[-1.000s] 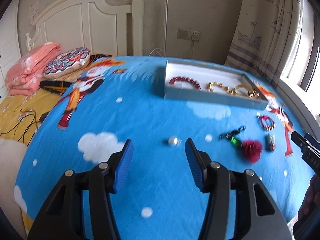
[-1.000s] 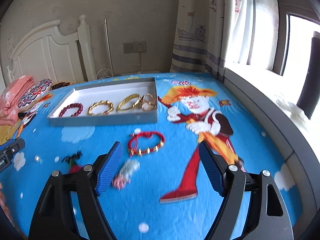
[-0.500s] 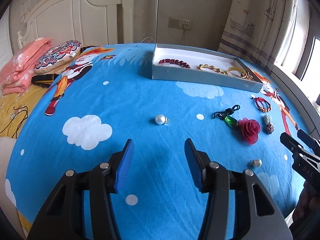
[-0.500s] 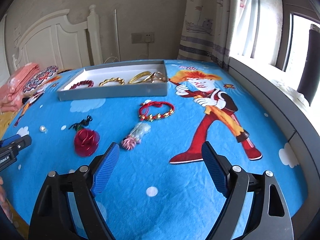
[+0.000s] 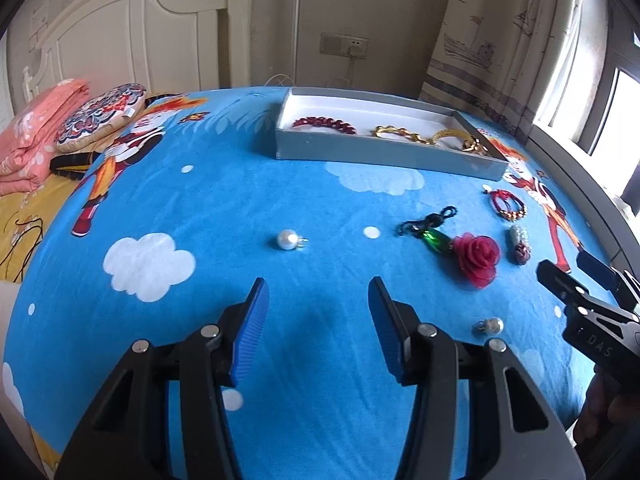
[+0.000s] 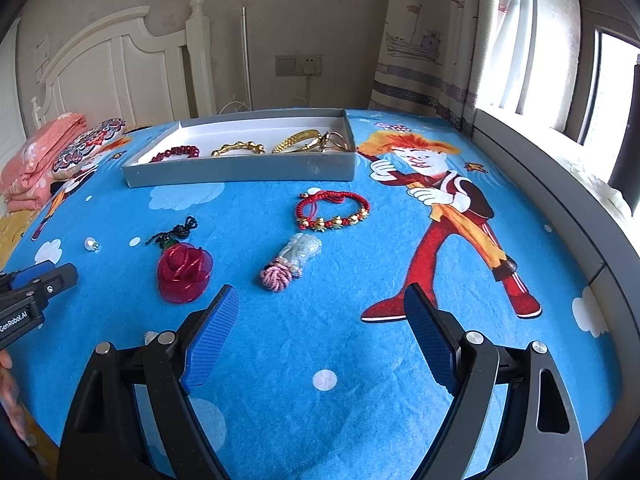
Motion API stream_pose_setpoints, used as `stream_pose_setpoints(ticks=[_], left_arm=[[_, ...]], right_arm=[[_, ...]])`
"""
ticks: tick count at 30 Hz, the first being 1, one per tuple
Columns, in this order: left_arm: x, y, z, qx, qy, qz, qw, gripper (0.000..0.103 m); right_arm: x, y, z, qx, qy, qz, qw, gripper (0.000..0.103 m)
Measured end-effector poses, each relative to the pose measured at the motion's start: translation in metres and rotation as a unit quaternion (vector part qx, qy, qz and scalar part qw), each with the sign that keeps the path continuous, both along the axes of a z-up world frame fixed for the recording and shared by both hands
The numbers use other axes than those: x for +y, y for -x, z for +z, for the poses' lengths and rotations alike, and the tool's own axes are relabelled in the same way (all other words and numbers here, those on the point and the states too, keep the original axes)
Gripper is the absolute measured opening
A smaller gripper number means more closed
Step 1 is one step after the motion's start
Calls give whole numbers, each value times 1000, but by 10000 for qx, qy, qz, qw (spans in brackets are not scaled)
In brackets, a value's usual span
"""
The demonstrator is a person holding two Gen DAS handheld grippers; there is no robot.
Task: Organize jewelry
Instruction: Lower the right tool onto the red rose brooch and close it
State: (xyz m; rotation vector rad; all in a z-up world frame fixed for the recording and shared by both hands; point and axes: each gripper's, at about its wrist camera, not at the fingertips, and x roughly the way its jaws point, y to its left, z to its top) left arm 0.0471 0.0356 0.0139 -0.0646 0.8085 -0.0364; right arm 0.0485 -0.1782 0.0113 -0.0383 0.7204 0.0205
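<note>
Hovering over the blue cartoon-print bedspread [image 5: 224, 200], the left gripper [image 5: 314, 300] has its jaws spread apart with nothing between the blue pads. The right gripper [image 6: 320, 308] is likewise released, wide and empty, above bare blanket.

Grey tray [image 6: 240, 174] sits toward the headboard end of the bed. Inside, left to right in the right wrist view: dark red bead bracelet [image 6: 176, 152], gold link bracelet [image 6: 238, 148], gold bangle [image 6: 296, 140] lying against a cluster of gold rings [image 6: 334, 141] at the tray's right end.

Loose pieces on the bedspread, all outside the tray:
- Red cord bracelet with gold beads [image 6: 332, 210], just in front of the tray's right half.
- Pale jade pendant with pink knot [image 6: 292, 262], near and in front of that bracelet.
- Red rose brooch [image 6: 184, 270], touching a green stone on black cord [image 5: 430, 230].
- White pearl earring [image 5: 289, 239], alone, ahead of the left gripper's opening, well apart from the rose.
- Second small pearl piece [image 5: 490, 326], near the left gripper's right finger; details too small to tell.

Each gripper's tip shows at the edge of the other's view. Folded pink blanket [image 5: 28, 136] and a patterned cushion [image 5: 100, 116] lie at the far left by the white headboard [image 5: 132, 36]. Curtain [image 6: 440, 40] and window at right.
</note>
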Motion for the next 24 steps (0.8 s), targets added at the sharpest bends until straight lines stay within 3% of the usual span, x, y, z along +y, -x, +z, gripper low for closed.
stream_pose_setpoints(ticks=[7,15,22,24], left_arm=[[-3,-1,-3,32,7,-21,10000,50],[3,0,0,-21,30,25,10000,50],[8,-3,1,-32,74,38,10000,50],[6,-4,3,-51,82,-3,10000,50]], right_arm=[[9,-3,4,-6,-15,129,9999,80],[42,-2,16,-157,-22,728,9972,83],[67,-24,3,256,-38,1025,9944,83],[70,-32,0,428,-102,1045,9936,75]])
